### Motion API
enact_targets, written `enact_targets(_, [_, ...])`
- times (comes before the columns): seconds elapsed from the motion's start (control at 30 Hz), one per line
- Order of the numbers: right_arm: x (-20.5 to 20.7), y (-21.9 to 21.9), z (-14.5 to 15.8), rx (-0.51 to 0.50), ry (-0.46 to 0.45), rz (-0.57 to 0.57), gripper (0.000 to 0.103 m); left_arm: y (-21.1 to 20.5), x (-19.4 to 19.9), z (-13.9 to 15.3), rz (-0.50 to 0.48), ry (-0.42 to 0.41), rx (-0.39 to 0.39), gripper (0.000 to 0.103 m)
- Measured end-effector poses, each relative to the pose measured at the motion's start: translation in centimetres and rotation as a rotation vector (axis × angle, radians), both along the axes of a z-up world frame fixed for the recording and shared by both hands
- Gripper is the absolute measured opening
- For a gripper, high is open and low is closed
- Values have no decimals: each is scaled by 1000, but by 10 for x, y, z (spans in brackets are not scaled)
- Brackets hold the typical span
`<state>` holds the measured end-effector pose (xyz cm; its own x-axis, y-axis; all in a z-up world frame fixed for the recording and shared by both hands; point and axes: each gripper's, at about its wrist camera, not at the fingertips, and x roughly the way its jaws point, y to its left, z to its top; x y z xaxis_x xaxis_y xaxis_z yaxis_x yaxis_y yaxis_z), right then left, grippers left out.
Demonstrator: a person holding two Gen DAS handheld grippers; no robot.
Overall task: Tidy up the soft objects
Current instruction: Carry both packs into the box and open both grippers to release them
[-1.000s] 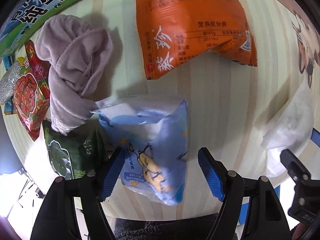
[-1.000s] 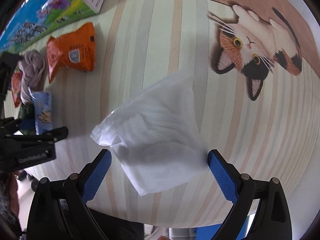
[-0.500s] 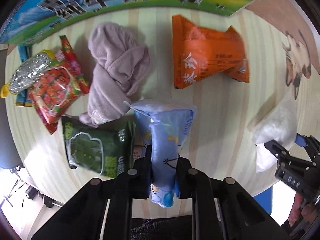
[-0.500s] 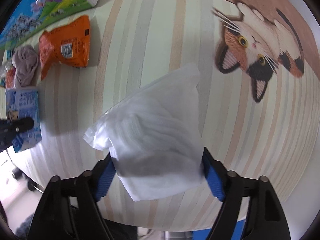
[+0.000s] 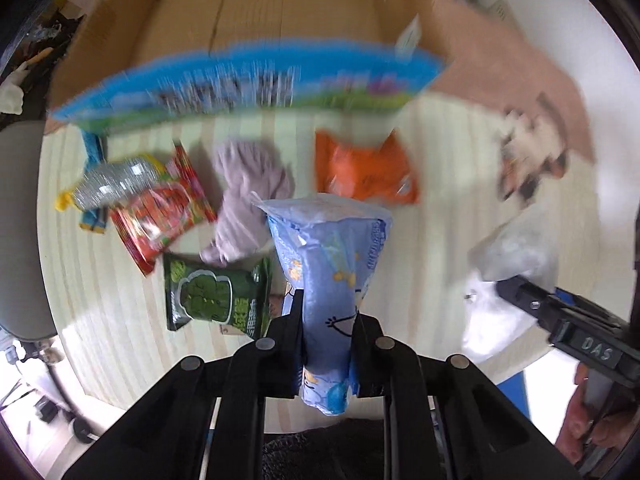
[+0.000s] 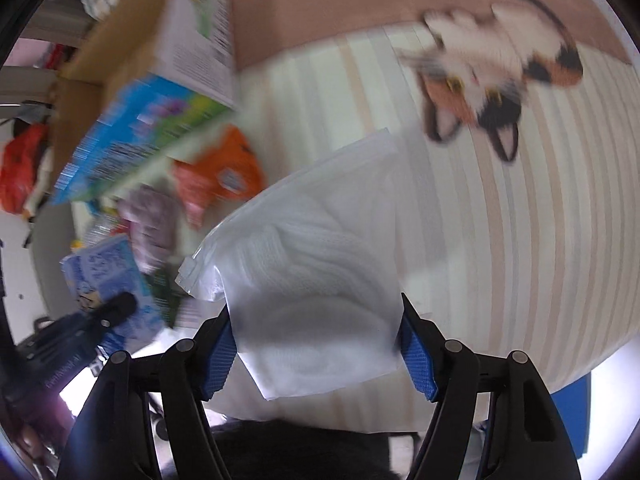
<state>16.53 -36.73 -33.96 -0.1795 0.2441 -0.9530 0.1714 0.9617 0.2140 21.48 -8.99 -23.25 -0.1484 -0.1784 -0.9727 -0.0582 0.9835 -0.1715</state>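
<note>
My left gripper is shut on a blue soft pack with cartoon print and holds it lifted above the table. My right gripper is shut on a clear bag of white soft material, also lifted; that bag shows in the left wrist view too. On the striped table lie a lilac cloth, an orange packet, a red packet and a green packet. The blue pack also shows in the right wrist view.
An open cardboard box with a blue and green printed front stands behind the items. A silver wrapped item lies at the left. A cat picture marks the striped table mat. A grey chair is at the left.
Both grippers have risen and pulled back from the table with their packs. The open box has come into view. The right jaws closed on the white bag during the last second.
</note>
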Motion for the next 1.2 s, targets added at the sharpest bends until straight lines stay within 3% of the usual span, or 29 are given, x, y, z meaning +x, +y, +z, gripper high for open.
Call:
enact_targets(0.17, [68, 30, 71, 46, -120, 37, 73, 23, 60, 37, 41, -106, -76, 14])
enact_targets(0.23, [100, 52, 86, 39, -157, 51, 73, 37, 94, 49, 60, -131, -88, 14])
enact_targets(0.37, [171, 101, 93, 39, -199, 19, 73, 61, 160, 35, 75, -165, -49, 14])
enact_targets(0.47, [227, 134, 80, 26, -191, -21, 73, 84, 205, 15, 89, -141, -41, 14])
enact_targets(0.6, [293, 180, 49, -13, -175, -54, 73, 111, 257, -39, 88, -91, -21, 14])
enact_targets(0.73, [344, 199, -14, -45, -123, -97, 73, 119, 302, -89, 94, 14, -51, 14])
enact_targets(0.93, [374, 209, -78, -89, -88, -104, 73, 111, 330, -152, 77, 134, -110, 13])
enact_targets(1.1, [382, 205, -109, -89, -53, -103, 74, 103, 333, -181, 79, 202, -178, 13])
enact_targets(1.2, [389, 205, -124, -97, -40, -70, 79, 98, 334, -189, 60, 217, -170, 16])
